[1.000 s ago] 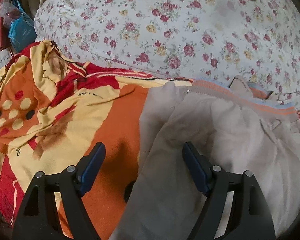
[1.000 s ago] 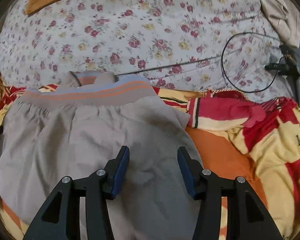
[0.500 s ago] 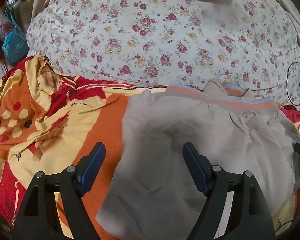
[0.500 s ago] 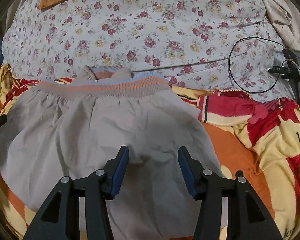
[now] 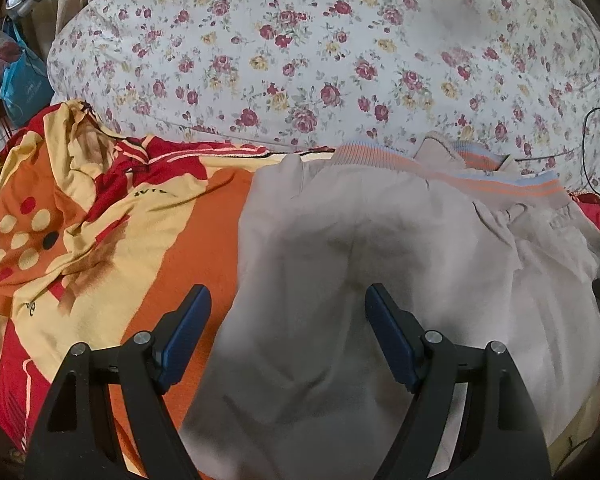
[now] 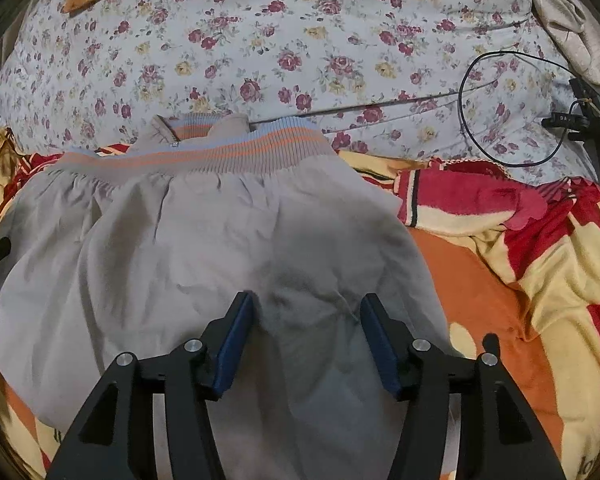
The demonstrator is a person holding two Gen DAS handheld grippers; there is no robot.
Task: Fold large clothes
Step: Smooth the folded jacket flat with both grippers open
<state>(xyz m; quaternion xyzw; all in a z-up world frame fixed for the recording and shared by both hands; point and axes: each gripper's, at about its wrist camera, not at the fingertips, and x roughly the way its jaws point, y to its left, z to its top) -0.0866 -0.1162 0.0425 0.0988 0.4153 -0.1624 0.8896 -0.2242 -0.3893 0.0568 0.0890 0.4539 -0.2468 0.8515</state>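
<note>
floral quilt (image 5: 320, 60), orange blanket (image 5: 100, 240), black cable (image 6: 512, 108)

A big soft white quilt with small red and yellow flowers (image 5: 320, 60) lies at the far side of the bed. Nearer is a fuzzy blanket in orange, red and pale yellow (image 5: 100, 220), all crumpled up. A thin black cable (image 6: 512, 108) loops on the quilt at the right. Far left, a blue plastic bag (image 5: 24, 84) sits beside the bed. The light is dim.
</note>
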